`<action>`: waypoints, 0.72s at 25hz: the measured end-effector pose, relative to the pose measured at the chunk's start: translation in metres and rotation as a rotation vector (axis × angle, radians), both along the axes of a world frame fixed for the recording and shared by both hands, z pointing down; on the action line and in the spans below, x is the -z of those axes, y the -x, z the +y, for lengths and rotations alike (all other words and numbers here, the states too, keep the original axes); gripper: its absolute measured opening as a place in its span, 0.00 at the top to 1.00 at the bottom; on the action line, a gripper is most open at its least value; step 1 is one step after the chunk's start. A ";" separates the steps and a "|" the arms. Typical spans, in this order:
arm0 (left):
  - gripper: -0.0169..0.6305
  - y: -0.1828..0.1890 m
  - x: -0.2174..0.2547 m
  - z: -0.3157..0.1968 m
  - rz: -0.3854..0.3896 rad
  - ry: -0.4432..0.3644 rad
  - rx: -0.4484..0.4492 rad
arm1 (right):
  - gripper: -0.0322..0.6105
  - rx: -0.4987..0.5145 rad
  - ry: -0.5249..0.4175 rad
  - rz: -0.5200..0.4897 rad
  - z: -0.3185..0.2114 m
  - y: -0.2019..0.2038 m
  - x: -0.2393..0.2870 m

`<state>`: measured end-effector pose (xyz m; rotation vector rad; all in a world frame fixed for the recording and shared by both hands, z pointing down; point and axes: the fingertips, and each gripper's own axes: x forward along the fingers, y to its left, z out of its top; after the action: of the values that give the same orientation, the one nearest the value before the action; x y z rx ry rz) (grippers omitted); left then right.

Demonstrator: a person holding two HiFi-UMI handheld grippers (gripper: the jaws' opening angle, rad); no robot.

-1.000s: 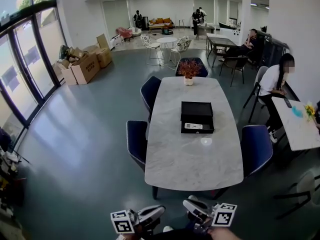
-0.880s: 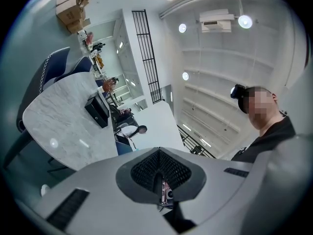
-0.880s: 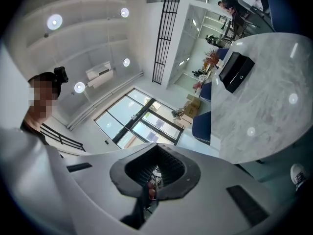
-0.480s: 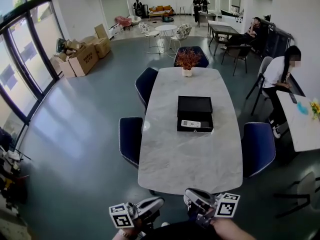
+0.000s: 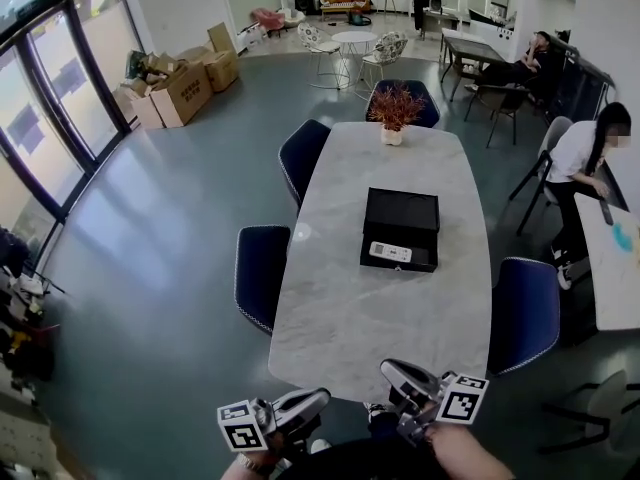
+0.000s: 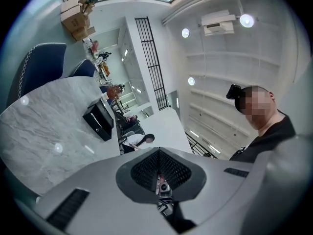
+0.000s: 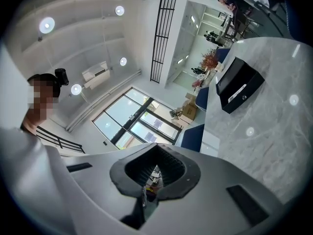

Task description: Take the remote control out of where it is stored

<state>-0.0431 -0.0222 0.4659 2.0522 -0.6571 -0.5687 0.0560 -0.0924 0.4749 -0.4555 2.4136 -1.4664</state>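
A white remote control (image 5: 389,252) lies in the open front of a black box (image 5: 402,226) in the middle of the long marble table (image 5: 380,298). The box (image 6: 98,119) also shows far off in the left gripper view, and the box (image 7: 237,83) with the remote (image 7: 238,92) in the right gripper view. Both grippers are held low at my body, short of the table's near end. My left gripper (image 5: 318,399) is shut and empty. My right gripper (image 5: 388,367) is shut too, with nothing in it.
Blue chairs (image 5: 260,271) stand round the table, one (image 5: 524,313) at its right. A potted plant (image 5: 392,114) sits at the far end. A person (image 5: 584,163) sits at a second table (image 5: 620,268) on the right. Cardboard boxes (image 5: 178,86) lie far left.
I have walked closer to the table: it and the box now sit larger and lower in the head view. Both grippers stay shut and held low.
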 end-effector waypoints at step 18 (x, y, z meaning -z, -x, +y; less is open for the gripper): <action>0.96 -0.012 -0.006 -0.051 -0.010 0.042 0.103 | 0.94 0.028 -0.134 0.185 -0.115 -0.037 -0.011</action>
<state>-0.0312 -0.0736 0.4716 1.9913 -0.7780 -0.5994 0.0933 -0.2077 0.4857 -0.5504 2.6523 -1.3147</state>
